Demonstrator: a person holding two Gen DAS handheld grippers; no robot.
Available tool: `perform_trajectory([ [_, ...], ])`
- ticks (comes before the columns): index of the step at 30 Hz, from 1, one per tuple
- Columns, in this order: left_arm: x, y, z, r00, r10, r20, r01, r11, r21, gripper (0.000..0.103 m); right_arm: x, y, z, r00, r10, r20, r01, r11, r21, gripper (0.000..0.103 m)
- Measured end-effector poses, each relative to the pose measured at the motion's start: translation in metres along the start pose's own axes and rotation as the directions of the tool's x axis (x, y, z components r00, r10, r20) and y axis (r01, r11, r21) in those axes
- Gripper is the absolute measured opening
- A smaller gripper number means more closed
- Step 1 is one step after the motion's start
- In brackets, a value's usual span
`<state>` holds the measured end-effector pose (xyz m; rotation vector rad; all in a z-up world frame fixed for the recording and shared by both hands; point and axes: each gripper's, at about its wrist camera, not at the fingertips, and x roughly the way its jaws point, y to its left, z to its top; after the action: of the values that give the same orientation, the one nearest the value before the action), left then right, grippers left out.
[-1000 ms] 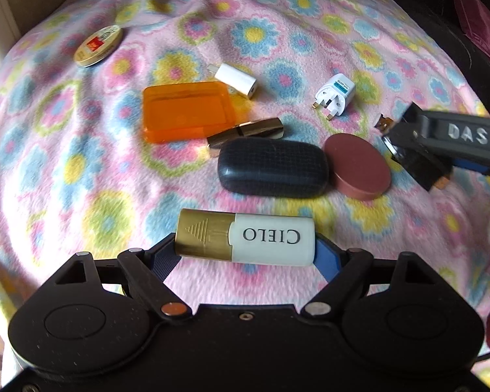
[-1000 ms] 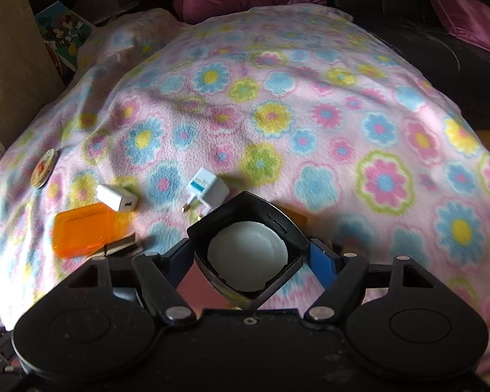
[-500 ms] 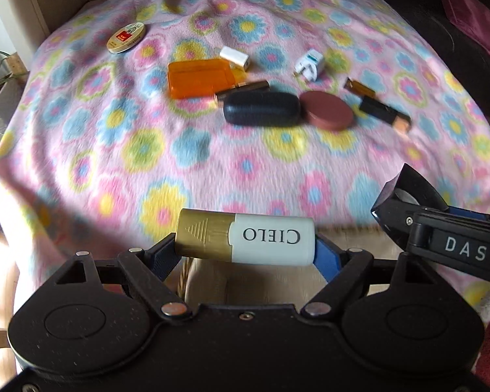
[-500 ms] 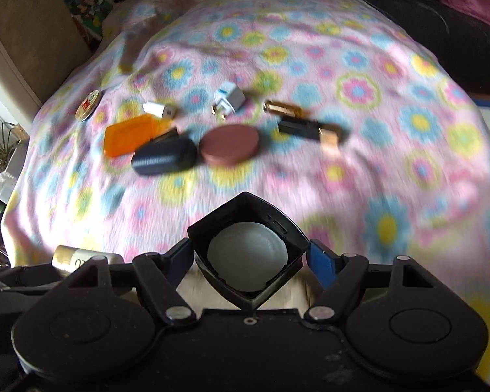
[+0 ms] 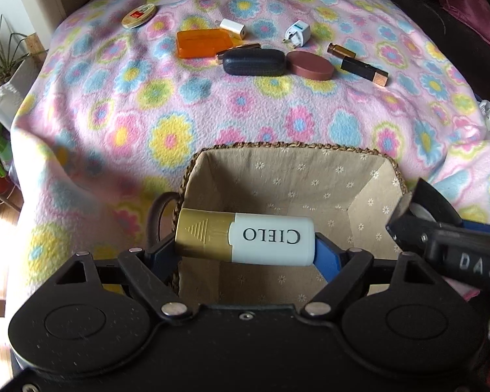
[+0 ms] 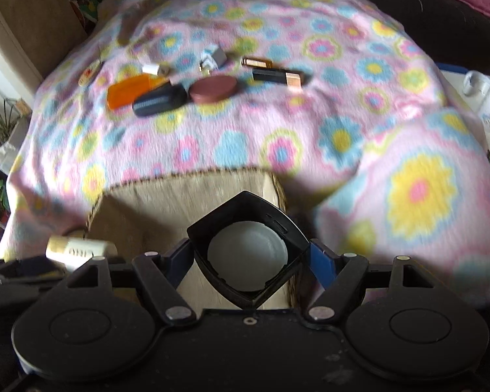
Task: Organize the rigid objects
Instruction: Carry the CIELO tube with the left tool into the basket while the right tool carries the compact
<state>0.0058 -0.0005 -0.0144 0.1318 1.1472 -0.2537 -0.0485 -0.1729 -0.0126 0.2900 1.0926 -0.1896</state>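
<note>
The left gripper (image 5: 245,245) clamps a smooth cylindrical bottle (image 5: 245,240) sideways between its blue pads, gold cap to the left, white body printed "CIELO" to the right. It hangs over a rectangular woven basket (image 5: 290,146) with a braided rim and a beige fabric lining dotted with small white flowers.

The right gripper (image 6: 250,258) grips a black square-cornered box (image 6: 250,210), held corner-up, with a round white disc showing inside it. It hangs over the right part of the same basket, just beside the left gripper.

Beyond the basket, a fuzzy pink fleece blanket (image 5: 212,114) with yellow, blue and pink flowers covers a rounded surface. Far across it lie a translucent orange block (image 5: 204,43), a dark textured oval case (image 5: 254,62), a flat round maroon compact (image 5: 310,65), a black tube with a copper end (image 5: 364,69), a small amber vial (image 5: 341,50), two white plug adapters (image 5: 298,33) and a round printed tin (image 5: 138,15) at far left.
</note>
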Motion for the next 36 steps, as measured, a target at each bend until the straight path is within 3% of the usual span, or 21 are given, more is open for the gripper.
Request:
perform_trajectory([
  [8,0.026,0.001,-0.001,0.993,0.037,-0.108,-0.039,0.999,-0.021,0.080,0.009,0.013,-0.010,0.997,-0.057,-0.050,0.052,0.993,-0.104,0.076],
  [22,0.038,-0.001,-0.002,0.981,0.079,-0.179,-0.083,0.996,-0.016,0.080,0.018,0.020,-0.013,0.993,-0.084,-0.088,0.068,0.984,-0.164,0.076],
  [36,0.041,-0.001,-0.002,0.975,0.097,-0.200,-0.099,0.995,-0.001,0.080,0.022,0.021,-0.012,0.990,-0.096,-0.106,0.077,0.982,-0.175,0.076],
])
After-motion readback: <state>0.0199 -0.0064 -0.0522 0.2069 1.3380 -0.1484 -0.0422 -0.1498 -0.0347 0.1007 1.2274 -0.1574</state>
